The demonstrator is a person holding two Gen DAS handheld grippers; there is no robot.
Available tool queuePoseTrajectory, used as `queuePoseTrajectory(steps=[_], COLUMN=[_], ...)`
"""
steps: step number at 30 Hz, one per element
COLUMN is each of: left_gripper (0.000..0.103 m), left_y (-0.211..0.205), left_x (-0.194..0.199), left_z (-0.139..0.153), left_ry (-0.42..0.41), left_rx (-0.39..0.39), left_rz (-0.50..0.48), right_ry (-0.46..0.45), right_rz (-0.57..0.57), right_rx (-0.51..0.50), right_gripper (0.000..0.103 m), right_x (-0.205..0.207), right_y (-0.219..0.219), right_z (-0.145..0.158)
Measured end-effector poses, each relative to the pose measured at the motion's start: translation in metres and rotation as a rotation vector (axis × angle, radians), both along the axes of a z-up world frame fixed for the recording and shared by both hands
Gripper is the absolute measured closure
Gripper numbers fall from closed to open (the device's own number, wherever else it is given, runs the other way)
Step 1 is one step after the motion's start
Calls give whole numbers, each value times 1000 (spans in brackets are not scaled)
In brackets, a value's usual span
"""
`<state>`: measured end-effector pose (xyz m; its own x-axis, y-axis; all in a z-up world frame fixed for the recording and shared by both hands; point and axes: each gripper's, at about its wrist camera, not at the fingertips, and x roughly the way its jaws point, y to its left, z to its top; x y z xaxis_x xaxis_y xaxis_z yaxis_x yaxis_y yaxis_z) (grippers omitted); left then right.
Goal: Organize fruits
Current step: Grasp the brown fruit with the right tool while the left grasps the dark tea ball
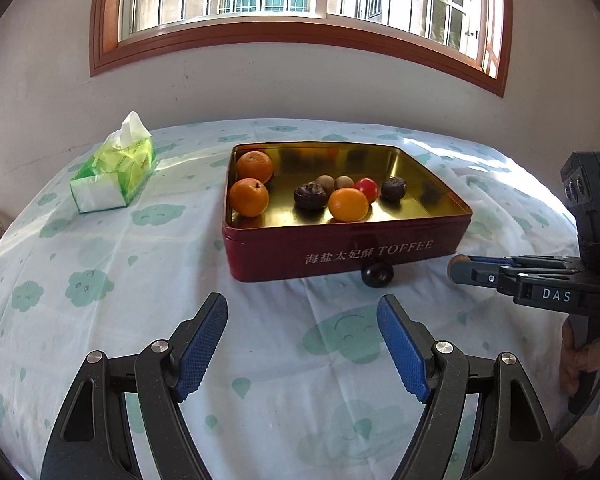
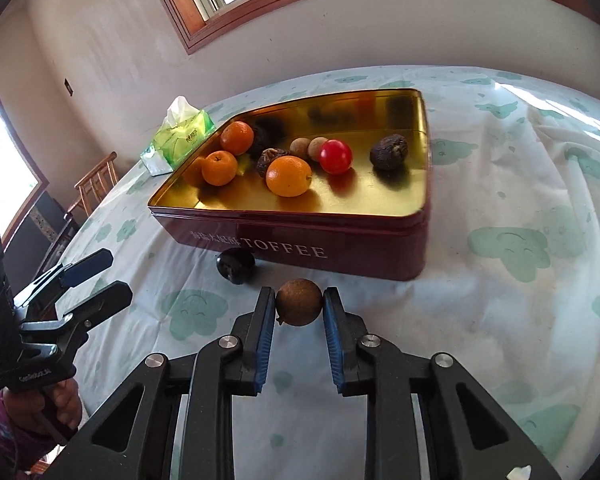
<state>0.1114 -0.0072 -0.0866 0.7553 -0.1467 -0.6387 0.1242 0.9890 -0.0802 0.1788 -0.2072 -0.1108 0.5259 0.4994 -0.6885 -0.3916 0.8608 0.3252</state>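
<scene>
1. You are holding the right gripper (image 2: pixel 299 307) clamped on a small brown round fruit (image 2: pixel 299 302); both blue pads are pressing its sides, low over the tablecloth (image 2: pixel 500 320). Judging from the task, you are gripping it to carry it into the tin.
2. You are keeping the left gripper (image 1: pixel 302 346) spread apart with nothing between its blue pads; it is pointing toward the tin's front wall, probably so that it is ready for the loose fruit there.
3. A dark round fruit (image 1: pixel 377 274) is lying on the cloth, touching or just beside the front wall of the tin; it is not yet put away.
4. The red tin (image 1: pixel 340 252) is standing open, gold inside, serving as the collecting box. Its front wall is showing white lettering: Chinese characters, then "TOFFEE".
5. Inside the tin, the fruits are lying loose: two oranges (image 1: pixel 249 197) against the left wall, a third orange fruit (image 1: pixel 348 204) near the middle, a red tomato (image 1: pixel 367 189), two wrinkled dark fruits (image 1: pixel 310 196) and two small brown fruits (image 1: pixel 325 182) like the one you are gripping.
6. The right gripper's body is showing "DAS" in the left wrist view.
7. Farthest off, a green tissue pack (image 1: pixel 114 172) is sitting well apart from the tin; its print is too small to read.
</scene>
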Motion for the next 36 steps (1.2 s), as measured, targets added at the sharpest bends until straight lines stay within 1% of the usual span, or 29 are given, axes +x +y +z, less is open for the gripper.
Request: queuePoseTrajectory(steps=[2,4,6,7,8,10,11,13,15,17,21,23,24,25,26,28,31,33,36], left_gripper=[25,25,25,25,25,27,29,33,38,44,45,46,49,57,76,76,76,76,76], left_y=[-12,-23,-32,-35,-40,-47,-49,-53,-55,-54,-53,-58,-60,-62,-63,-59,-48,-45,-41], left_x=[8,19,30,34,38,48,50,54,58,62,68,70,71,72,73,72,64,57,44], left_z=[1,0,-2,-4,-6,-11,-13,-18,-23,-26,-32,-32,-33,-32,-32,-31,-25,-22,-16], left_ry=[8,30,53,50,51,86,91,101,129,152,184,184,187,185,184,183,136,111,81], left_rx=[-19,-43,-76,-83,-77,-75,-82,-62,-52,-67,-79,-63,-57,-53,-47,-77,-126,-121,-89], left_rz=[-16,-9,-8,-1,10,26,31,50,62,72,74,57,43,32,30,22,46,44,39], right_ry=[10,21,40,50,44,44,36,15,8,10,15,19,21,21,22,22,20,17,11], right_rz=[-58,-116,-159,-169,-172,-151,-136,-111,-101,-101,-94,-93,-93,-94,-93,-94,-95,-97,-98], right_rx=[9,8,34,62,68,56,42,25,27,39,44,38,35,35,34,26,17,7,-15], right_gripper=[81,81,81,80,80,80,80,80,80,80,80,80,80,80,80,80,80,80,80], right_x=[-1,-1,2,3,4,6,5,2,1,2,2,3,3,3,3,4,4,4,3], right_y=[-27,-49,-66,-71,-72,-67,-64,-58,-56,-58,-57,-56,-55,-55,-55,-54,-53,-52,-49], right_z=[-2,-5,-10,-11,-11,-11,-11,-9,-9,-9,-10,-10,-10,-10,-11,-11,-11,-11,-10])
